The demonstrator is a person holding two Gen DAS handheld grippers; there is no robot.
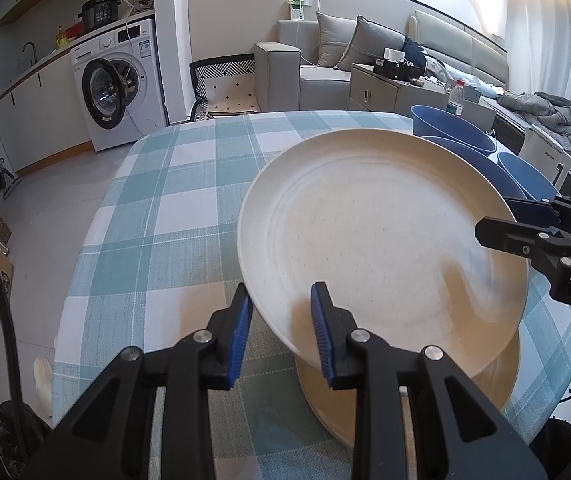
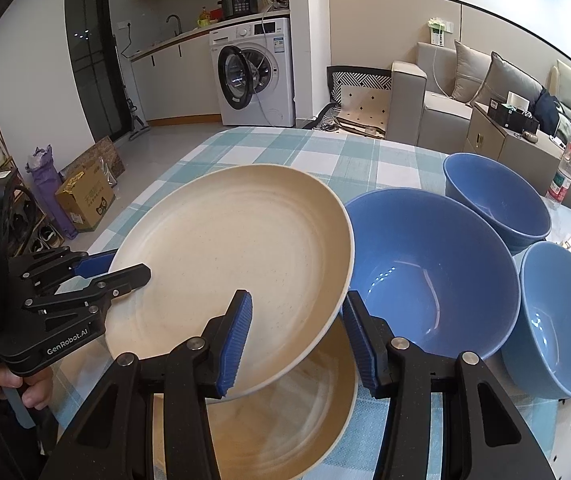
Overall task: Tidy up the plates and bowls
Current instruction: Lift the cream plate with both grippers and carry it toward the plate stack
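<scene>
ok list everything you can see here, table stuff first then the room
plates: 2, cream, one held tilted above the other on the table
bowls: 3, blue, right side of the table, near the plates
tablecloth: 1, teal and white check, covers the table
water bottle: 1, clear, red cap, beyond the bowls
washing machine: 1, white, door open, under the counter
pressure cooker: 1, black, on the counter
sofa: 1, grey, with cushions
left gripper: shut on the raised plate's rim
right gripper: open around the plate's opposite rim
</scene>
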